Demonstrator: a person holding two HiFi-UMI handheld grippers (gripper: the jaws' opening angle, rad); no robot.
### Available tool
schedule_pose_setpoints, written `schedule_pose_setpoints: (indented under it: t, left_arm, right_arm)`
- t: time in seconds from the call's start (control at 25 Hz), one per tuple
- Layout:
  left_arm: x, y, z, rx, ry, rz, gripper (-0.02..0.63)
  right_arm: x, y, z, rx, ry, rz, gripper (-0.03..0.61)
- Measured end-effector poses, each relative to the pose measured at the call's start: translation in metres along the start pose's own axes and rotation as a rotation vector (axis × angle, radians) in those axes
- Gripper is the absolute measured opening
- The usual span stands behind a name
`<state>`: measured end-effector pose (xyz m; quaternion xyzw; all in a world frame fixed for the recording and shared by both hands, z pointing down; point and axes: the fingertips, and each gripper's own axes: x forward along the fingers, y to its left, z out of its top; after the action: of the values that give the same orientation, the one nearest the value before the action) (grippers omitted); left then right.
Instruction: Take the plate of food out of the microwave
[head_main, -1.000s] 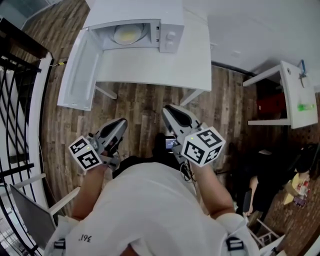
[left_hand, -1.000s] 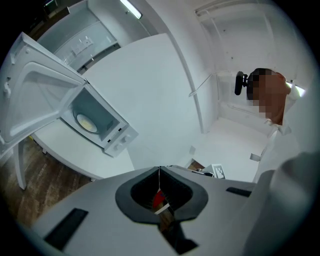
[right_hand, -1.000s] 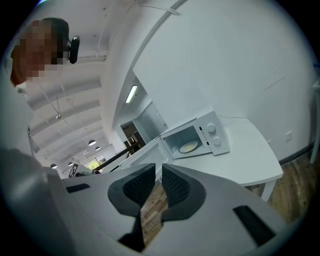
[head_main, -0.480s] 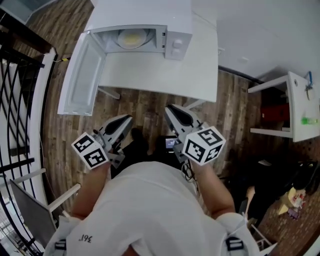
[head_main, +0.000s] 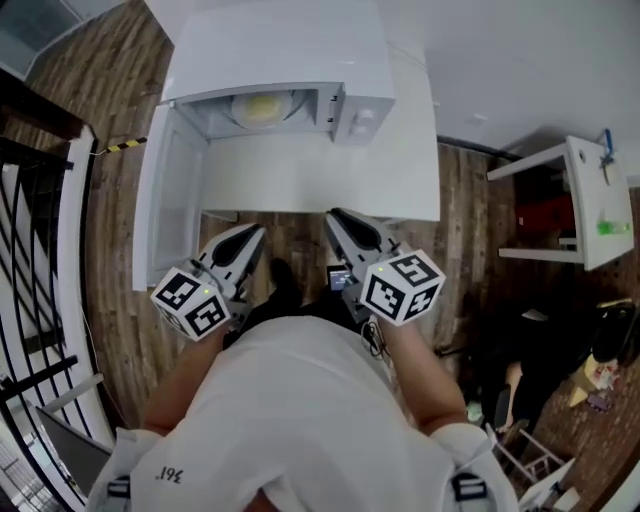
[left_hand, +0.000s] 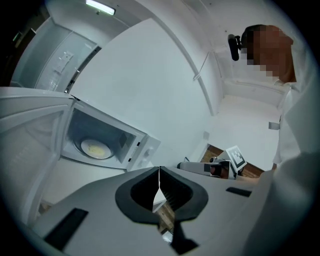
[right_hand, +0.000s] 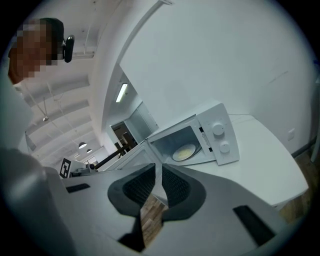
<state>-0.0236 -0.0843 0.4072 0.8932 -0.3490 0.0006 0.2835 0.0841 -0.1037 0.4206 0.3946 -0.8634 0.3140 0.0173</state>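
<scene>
The white microwave (head_main: 362, 112) stands on a white table (head_main: 330, 180), and its door (head_main: 168, 210) hangs open to the left. Inside lies a plate of yellow food (head_main: 262, 106), also seen in the left gripper view (left_hand: 95, 148) and in the right gripper view (right_hand: 184, 151). My left gripper (head_main: 255, 232) is held just short of the table's near edge, with its jaws shut and empty (left_hand: 159, 171). My right gripper (head_main: 333, 215) hovers at the same edge, its jaws (right_hand: 159, 167) a thin slit apart with nothing between them. Both grippers are well short of the plate.
A black metal railing (head_main: 30, 250) runs along the left. A second white desk (head_main: 590, 200) stands at the right, with clutter on the floor below it. The open door juts out past the table's left side over the wooden floor (head_main: 110, 300).
The view has moved closer to the microwave. Both grippers have come forward from over the floor to the table's near edge. Their jaws look the same.
</scene>
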Motion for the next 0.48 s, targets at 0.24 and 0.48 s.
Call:
schedule_pose_setpoints:
  t: [0.24,0.48]
  left_arm:
    - [0.002,0.040,0.014,-0.014,0.009,-0.018,0.008]
    - [0.012,0.060,0.017,-0.051,0.020,-0.057,0.008]
  right_arm:
    - [0.034,0.000,0.000,0.007,0.008,-0.073,0.043]
    - [0.051,-0.007,0.004,0.001,0.026,-0.118,0.043]
